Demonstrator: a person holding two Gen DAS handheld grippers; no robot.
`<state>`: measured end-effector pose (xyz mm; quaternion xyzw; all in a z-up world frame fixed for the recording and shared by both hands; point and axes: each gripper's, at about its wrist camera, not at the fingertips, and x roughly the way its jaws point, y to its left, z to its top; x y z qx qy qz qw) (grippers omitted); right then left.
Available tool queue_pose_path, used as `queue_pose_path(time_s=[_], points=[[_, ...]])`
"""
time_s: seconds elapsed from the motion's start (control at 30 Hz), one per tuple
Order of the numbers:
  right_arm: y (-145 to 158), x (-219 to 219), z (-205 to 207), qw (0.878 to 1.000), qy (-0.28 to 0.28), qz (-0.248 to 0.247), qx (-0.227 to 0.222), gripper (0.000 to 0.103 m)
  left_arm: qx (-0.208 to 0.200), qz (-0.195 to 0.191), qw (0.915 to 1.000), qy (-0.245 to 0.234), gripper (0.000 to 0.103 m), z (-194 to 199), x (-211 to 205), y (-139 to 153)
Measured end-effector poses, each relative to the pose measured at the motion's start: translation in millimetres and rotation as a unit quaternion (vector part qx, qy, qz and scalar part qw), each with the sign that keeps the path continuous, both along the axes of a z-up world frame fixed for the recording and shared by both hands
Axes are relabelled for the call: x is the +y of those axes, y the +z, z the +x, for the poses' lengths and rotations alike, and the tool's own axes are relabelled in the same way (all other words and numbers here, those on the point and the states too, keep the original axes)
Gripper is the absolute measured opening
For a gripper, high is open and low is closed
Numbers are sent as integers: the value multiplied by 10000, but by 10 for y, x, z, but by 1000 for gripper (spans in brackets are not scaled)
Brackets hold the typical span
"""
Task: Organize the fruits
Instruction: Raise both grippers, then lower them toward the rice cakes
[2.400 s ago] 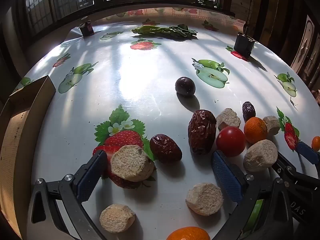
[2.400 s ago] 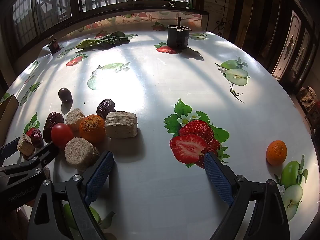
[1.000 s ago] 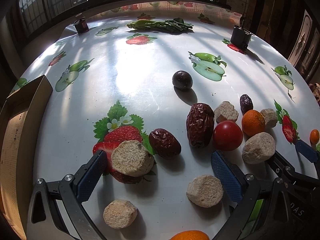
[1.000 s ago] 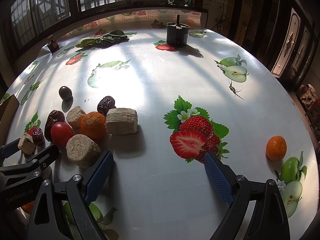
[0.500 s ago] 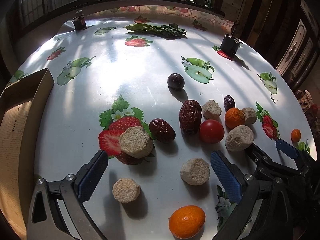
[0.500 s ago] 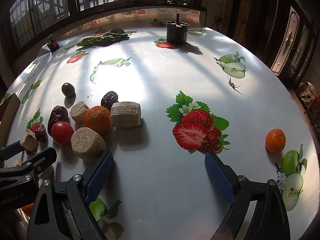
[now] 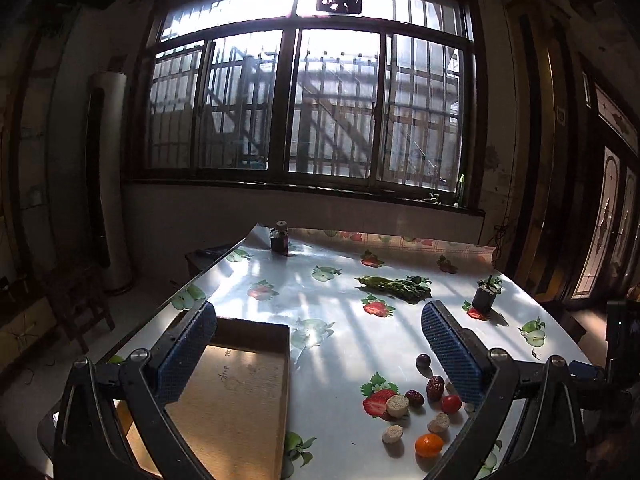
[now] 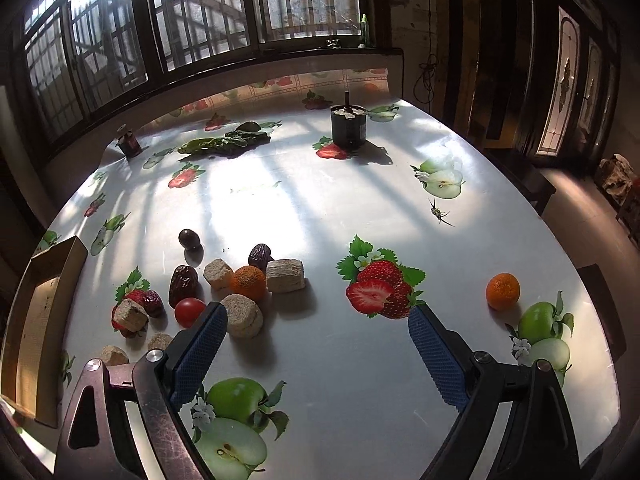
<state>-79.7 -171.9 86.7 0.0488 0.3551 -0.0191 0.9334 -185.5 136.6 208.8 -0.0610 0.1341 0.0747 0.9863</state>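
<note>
Both the left gripper (image 7: 316, 344) and the right gripper (image 8: 316, 344) are released and hold nothing, while beyond the right gripper the cherry tomato (image 8: 189, 311) lies red and glossy, then wrinkled brown dates (image 8: 183, 280) and a rough orange mandarin (image 8: 248, 282), and far to the right of the tomato a second mandarin (image 8: 503, 291) lies alone

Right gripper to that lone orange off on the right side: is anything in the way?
Nothing visible. The right gripper is open and holds nothing, and the lone orange sits by itself ahead and to its right. Only bare tablecloth with printed fruit lies between them. The cluster of real fruit is off to the left.
</note>
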Motion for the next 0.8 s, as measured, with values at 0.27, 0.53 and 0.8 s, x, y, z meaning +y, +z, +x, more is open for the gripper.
queue_pose_path(time_s=[0.27,0.53,0.8], points=[[1550,276,-628,9889,267,-279,-1432,95,-580,71,9981,172,103,-586,442,838],[3246,349,-918,9623,111,-958,-2543,95,-1173,752,9855,968,103,-810,607,1786],[3514,420,-708,9627,372,-1012,-2481,95,-202,532,9975,418,103,-263,704,1424]])
